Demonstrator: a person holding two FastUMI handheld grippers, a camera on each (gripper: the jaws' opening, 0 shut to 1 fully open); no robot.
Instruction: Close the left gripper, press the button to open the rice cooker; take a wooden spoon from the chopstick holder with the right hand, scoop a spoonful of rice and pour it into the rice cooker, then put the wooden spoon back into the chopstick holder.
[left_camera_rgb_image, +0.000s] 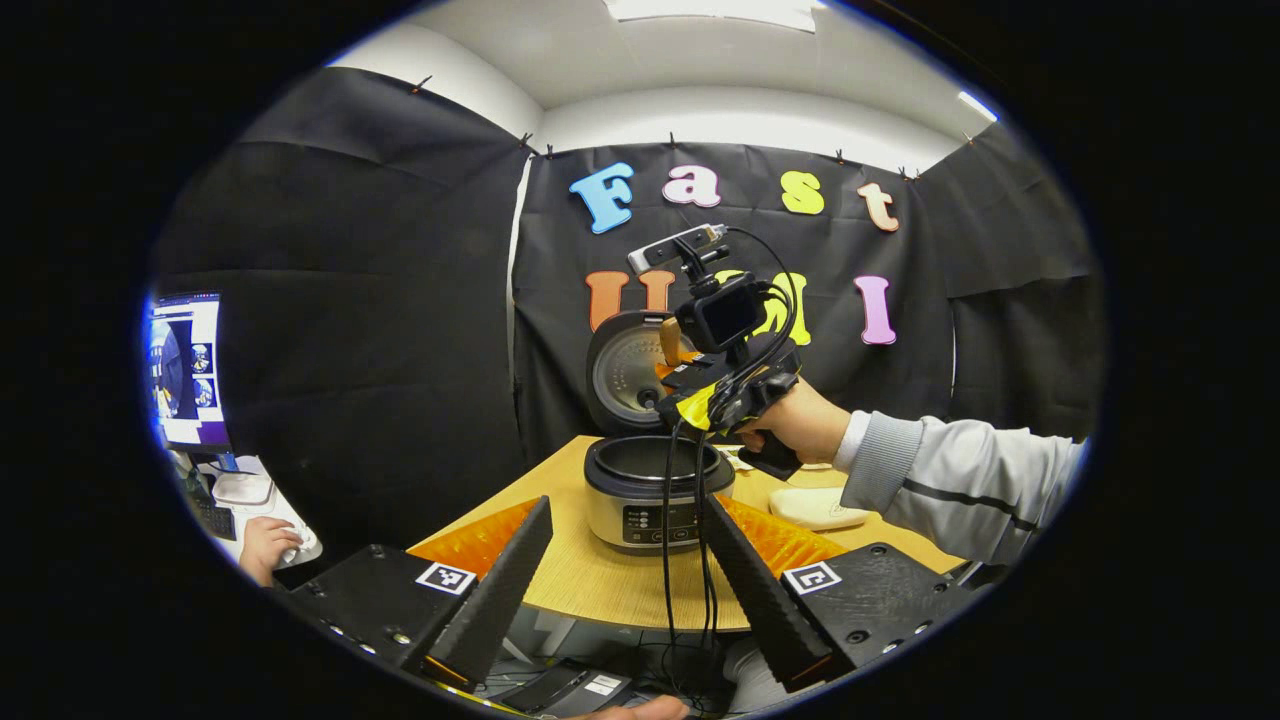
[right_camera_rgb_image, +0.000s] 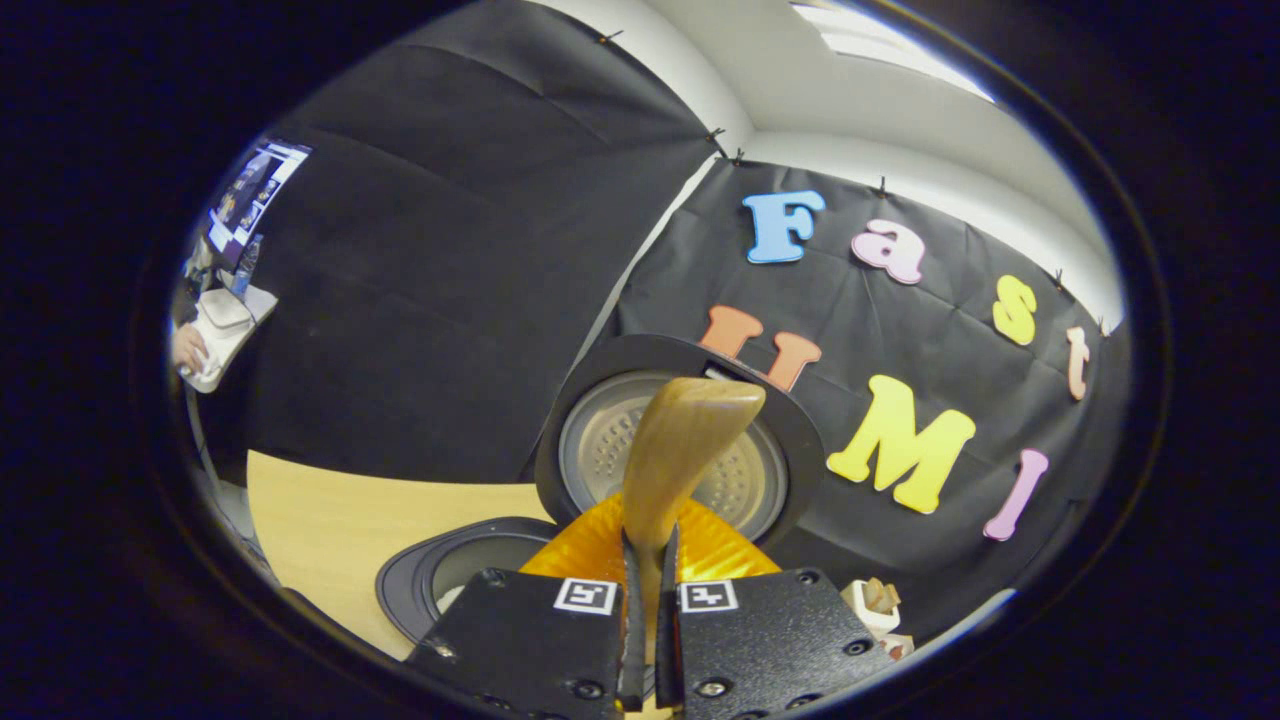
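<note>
Fingers (right_camera_rgb_image: 665, 570) of right gripper (right_camera_rgb_image: 650, 620) pinch wooden spoon (right_camera_rgb_image: 685, 440).

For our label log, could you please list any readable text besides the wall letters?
Rice cooker front panel: marks too small to read.
Left claw and right claw: square coded tags, no words.
Monitor: too blurred to read.
Wooden spoon: no text.
</note>
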